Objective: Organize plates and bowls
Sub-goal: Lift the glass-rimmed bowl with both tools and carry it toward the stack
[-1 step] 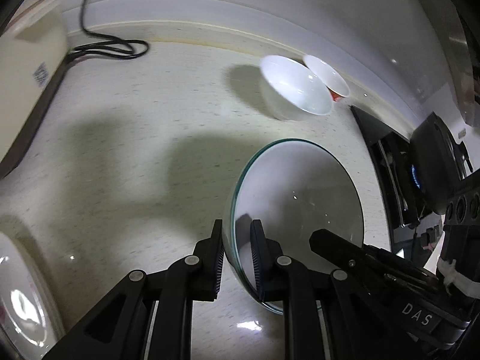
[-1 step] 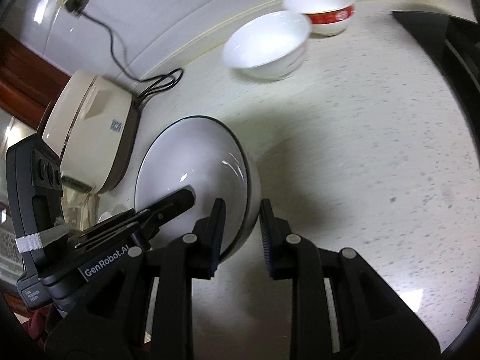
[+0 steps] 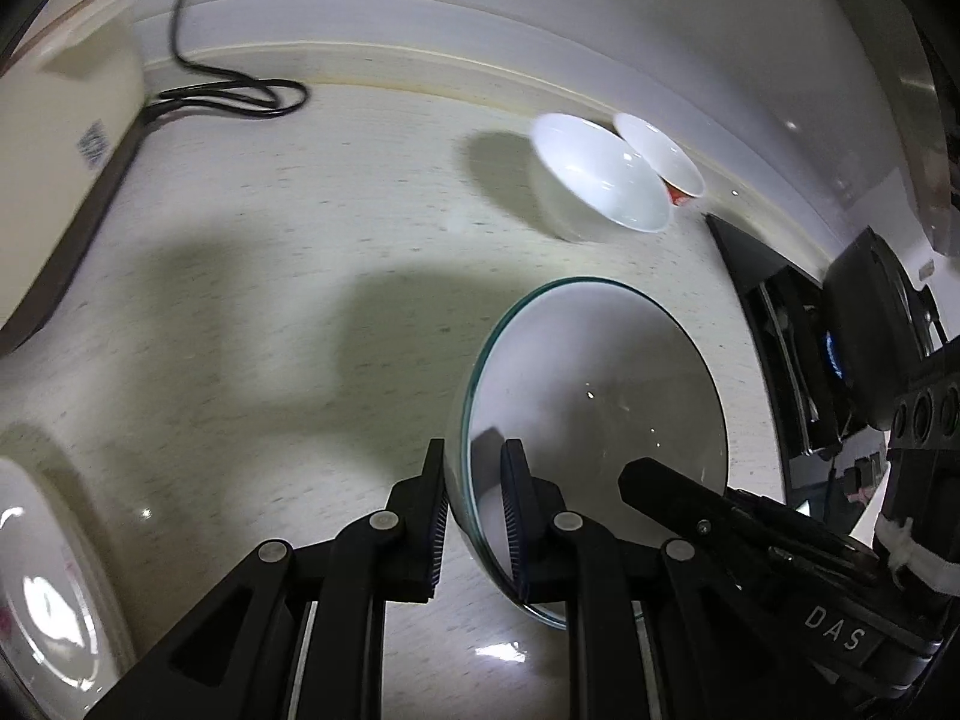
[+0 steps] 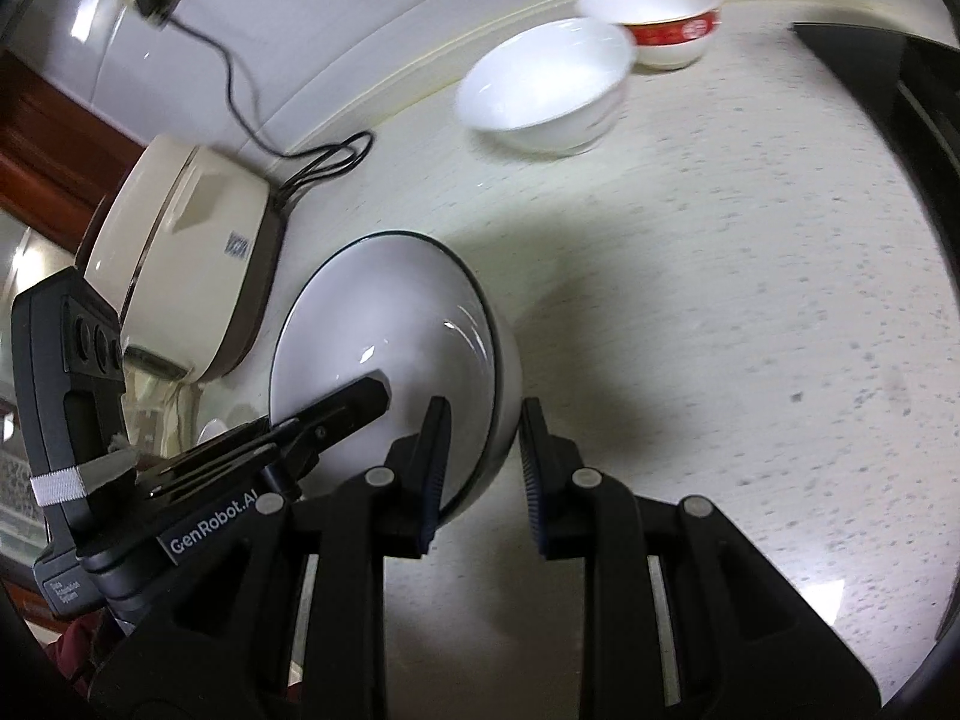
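A white bowl with a dark green rim (image 3: 600, 396) (image 4: 390, 312) hangs tilted above the pale counter, held from both sides. My left gripper (image 3: 474, 450) is shut on its left rim, one pad inside and one outside. My right gripper (image 4: 486, 414) is shut on the opposite rim in the same way. Far back by the wall stands a plain white bowl (image 3: 600, 180) (image 4: 546, 84). A bowl with a red band (image 3: 660, 156) (image 4: 666, 24) sits close behind it.
A cream appliance (image 3: 66, 150) (image 4: 186, 252) with a black cable (image 3: 240, 96) stands at the left by the wall. A black stove (image 3: 780, 330) with a dark pot (image 3: 870, 312) over a blue flame borders the counter on the right. A white plate (image 3: 42, 600) lies at the lower left.
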A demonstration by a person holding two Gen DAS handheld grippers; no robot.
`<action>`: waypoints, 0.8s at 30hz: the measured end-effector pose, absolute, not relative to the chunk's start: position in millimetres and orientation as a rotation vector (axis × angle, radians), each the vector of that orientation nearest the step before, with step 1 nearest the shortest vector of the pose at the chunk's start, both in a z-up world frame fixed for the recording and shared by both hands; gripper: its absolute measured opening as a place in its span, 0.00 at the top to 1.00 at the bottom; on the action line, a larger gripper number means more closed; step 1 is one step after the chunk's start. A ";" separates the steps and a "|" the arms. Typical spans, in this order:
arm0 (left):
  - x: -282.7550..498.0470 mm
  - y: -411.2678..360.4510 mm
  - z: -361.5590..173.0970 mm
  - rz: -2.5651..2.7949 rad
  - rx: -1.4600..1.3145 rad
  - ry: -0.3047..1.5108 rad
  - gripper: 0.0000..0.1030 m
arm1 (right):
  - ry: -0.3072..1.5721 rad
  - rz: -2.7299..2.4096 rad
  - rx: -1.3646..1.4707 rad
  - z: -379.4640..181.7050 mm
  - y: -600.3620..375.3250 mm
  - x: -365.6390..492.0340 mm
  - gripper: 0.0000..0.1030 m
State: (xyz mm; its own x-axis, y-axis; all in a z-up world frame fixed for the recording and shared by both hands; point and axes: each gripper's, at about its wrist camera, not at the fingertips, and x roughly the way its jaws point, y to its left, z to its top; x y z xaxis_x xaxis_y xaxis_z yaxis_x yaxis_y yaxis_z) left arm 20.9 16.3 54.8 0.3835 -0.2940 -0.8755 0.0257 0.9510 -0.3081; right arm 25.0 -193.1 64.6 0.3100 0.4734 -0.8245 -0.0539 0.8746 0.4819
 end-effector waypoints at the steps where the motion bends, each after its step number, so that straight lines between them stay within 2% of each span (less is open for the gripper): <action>1: 18.3 21.7 55.1 -0.197 -0.263 1.161 0.83 | 1.216 0.373 0.395 64.3 -187.0 24.1 0.74; 24: -21.4 90.7 55.2 0.005 -0.238 1.107 0.83 | 1.283 0.556 0.270 56.3 -98.8 14.7 0.74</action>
